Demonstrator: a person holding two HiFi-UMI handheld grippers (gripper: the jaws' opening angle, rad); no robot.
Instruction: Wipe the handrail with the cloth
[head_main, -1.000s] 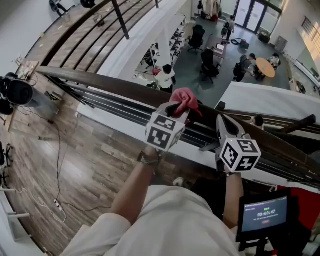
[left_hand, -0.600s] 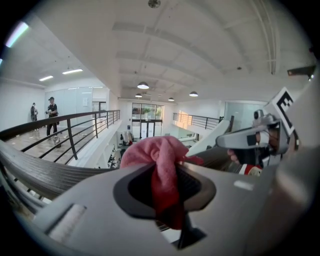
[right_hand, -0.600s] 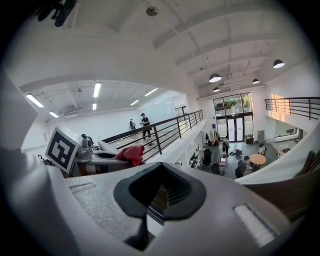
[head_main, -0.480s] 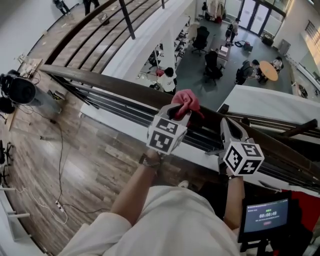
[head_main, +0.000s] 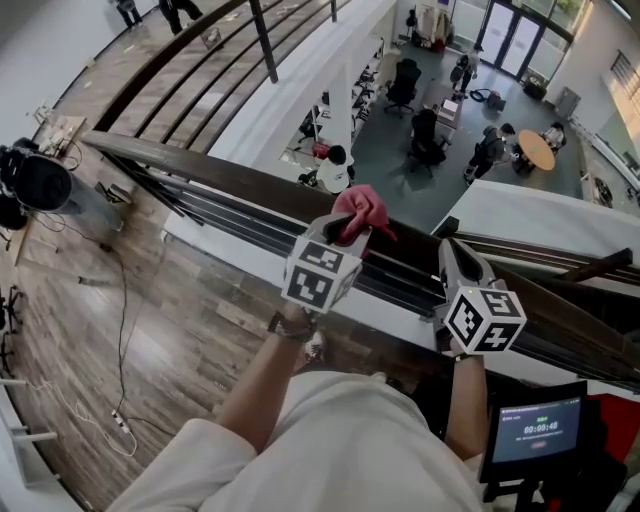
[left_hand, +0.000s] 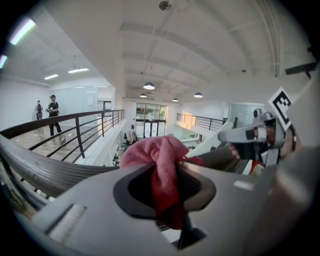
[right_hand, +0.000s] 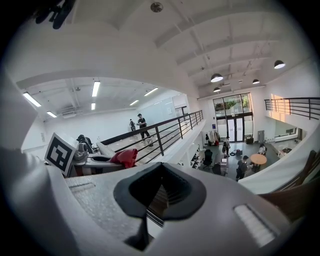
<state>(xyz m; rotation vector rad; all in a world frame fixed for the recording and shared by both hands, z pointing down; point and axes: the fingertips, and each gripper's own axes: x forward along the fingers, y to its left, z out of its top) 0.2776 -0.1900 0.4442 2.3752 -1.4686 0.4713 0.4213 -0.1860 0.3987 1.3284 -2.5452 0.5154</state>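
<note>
The cloth (head_main: 362, 208), a pink bunch, sits at the top of the handrail (head_main: 220, 172), on the rail's far side as the head view has it. Whether it presses on the wood or hangs just above it cannot be told from here. In the left gripper view the cloth (left_hand: 157, 155) fills the gap between the jaws and spills out past the tips. So the left claw (head_main: 345, 228) is closed on it, with a firm bite through the middle of the bunch.

The handrail is the thing that matters for the next stroke. Its long axis runs from the upper left of the head view down to the lower right, and the left claw comes at it roughly crosswise from the person's side. A wipe would therefore have to travel sideways along that line, not forward over the drop to the hall below.

The left claw (left_hand: 165, 200) is plainly the one placed for the work, since it alone carries the cloth. To its left the rail runs long and bare. To its right stands the right claw (head_main: 448, 258), near it and just over the same rail. Its jaws are closed together with nothing between them, as the right gripper view shows (right_hand: 160, 195). In my judgement the leftward run is the freer one.
</note>
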